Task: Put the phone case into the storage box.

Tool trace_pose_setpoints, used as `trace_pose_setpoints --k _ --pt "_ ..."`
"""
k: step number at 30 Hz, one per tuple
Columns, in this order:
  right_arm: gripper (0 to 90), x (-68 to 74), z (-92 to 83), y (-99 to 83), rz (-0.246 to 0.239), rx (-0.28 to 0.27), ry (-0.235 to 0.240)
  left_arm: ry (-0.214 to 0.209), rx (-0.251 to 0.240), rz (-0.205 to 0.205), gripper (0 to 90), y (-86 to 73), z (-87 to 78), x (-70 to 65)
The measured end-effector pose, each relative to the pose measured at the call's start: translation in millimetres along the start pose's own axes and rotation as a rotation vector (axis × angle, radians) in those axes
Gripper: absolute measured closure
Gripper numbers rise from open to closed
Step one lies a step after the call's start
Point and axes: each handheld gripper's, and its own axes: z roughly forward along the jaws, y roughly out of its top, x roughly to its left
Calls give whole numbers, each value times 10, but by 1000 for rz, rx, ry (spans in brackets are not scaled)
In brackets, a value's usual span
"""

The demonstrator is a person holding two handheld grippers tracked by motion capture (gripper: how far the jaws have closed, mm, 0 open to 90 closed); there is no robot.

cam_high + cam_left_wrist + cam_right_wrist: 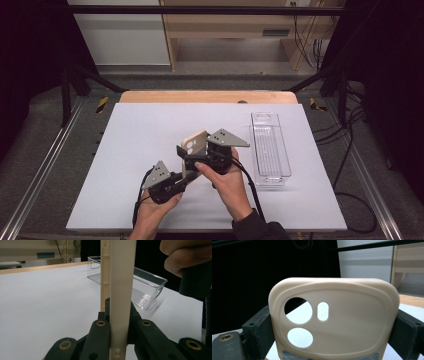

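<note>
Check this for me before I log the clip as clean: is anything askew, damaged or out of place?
Nothing stands out. The cream phone case looks intact and is held upright above the table between the left gripper and right gripper. The clear plastic tray lies flat and empty on the white table, roughly square to its edges.

White tabletop [150, 130], grey carpeted floor [50, 140], wooden desk [225, 25] behind, black curtains [30, 45] either side
</note>
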Motion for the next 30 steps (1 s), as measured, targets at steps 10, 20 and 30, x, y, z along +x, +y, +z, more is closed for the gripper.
trace_pose_setpoints --k 10,20,30 --pt "102 -10 4 -5 4 9 6 0 1 -3 846 -11 3 7" --pt "110 -15 31 1 13 50 -9 13 5 -3 844 -44 1 34" --pt "114 45 46 76 12 67 -38 45 -35 9 789 -42 -24 53"
